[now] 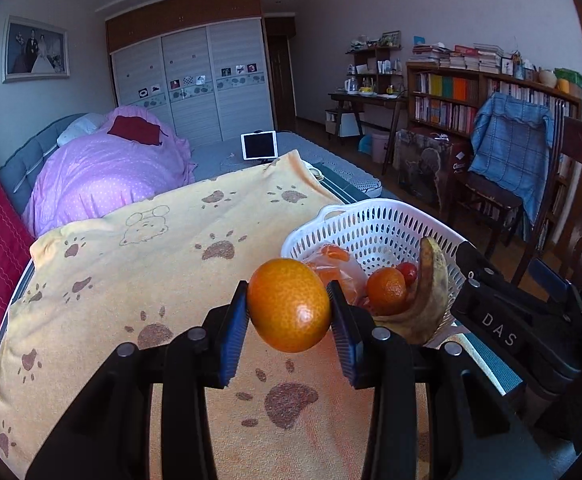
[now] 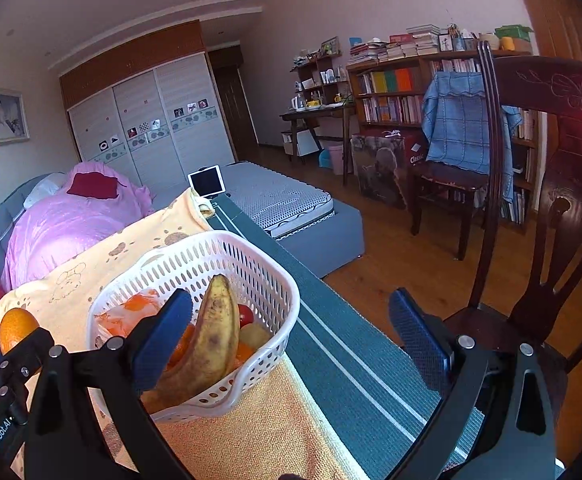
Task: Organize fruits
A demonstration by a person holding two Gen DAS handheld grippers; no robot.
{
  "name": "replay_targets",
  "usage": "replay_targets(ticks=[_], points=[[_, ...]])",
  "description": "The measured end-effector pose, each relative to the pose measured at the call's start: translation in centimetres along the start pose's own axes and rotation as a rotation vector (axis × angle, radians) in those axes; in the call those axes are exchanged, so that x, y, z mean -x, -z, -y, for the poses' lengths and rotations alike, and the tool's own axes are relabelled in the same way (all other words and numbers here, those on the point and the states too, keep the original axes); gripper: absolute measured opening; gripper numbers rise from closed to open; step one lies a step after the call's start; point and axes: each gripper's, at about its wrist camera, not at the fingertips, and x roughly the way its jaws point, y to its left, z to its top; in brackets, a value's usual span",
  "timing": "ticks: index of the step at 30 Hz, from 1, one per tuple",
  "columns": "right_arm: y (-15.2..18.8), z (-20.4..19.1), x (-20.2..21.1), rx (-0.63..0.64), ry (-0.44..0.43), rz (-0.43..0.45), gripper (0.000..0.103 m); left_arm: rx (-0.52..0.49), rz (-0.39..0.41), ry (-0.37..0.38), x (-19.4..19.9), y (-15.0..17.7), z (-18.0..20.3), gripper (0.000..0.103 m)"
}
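Note:
My left gripper (image 1: 289, 304) is shut on an orange (image 1: 289, 305) and holds it above the yellow paw-print towel (image 1: 151, 264), just left of the white basket (image 1: 375, 216). The basket holds a spotted banana (image 1: 427, 296), a small orange (image 1: 387, 290), a red tomato (image 1: 407, 272) and a bag of orange pieces (image 1: 333, 266). In the right wrist view the basket (image 2: 251, 264) and banana (image 2: 215, 332) sit beside my right gripper's left finger. My right gripper (image 2: 291, 320) is open and empty. The held orange (image 2: 16, 330) shows at the far left.
The towel (image 2: 259, 432) lies on a bed with a green striped edge (image 2: 331, 344). A pink quilt (image 1: 103, 172) and a tablet (image 1: 259, 145) lie further back. A dark wooden chair (image 2: 551, 208) stands close on the right. Bookshelves (image 2: 403, 92) and a desk line the far wall.

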Motion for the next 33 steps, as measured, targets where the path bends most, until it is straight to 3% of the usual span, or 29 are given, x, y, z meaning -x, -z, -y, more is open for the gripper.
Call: replay_targets(ticks=[7, 19, 23, 25, 27, 33], points=[[-0.3, 1.9, -0.2, -0.07, 0.039, 0.015, 0.1, 0.04, -0.05, 0.138, -3.6, -1.9, 1.6, 0.039], [-0.3, 2.5, -0.5, -0.094, 0.05, 0.006, 0.1, 0.074, -0.13, 0.203, -8.1, -2.4, 2.2, 0.039], [-0.1, 2.3, -0.6, -0.094, 0.065, -0.001, 0.1, 0.069, -0.112, 0.201, -8.3, -2.3, 2.4, 0.041], [-0.2, 2.3, -0.6, -0.095, 0.067, -0.001, 0.1, 0.08, -0.111, 0.215, -8.2, -2.4, 2.3, 0.045], [-0.2, 2.4, -0.6, -0.101, 0.068, 0.005, 0.1, 0.092, -0.102, 0.213, -8.1, -2.4, 2.2, 0.056], [0.0, 2.5, -0.5, -0.108, 0.085, 0.015, 0.1, 0.107, -0.093, 0.2, -7.7, -2.4, 1.5, 0.071]])
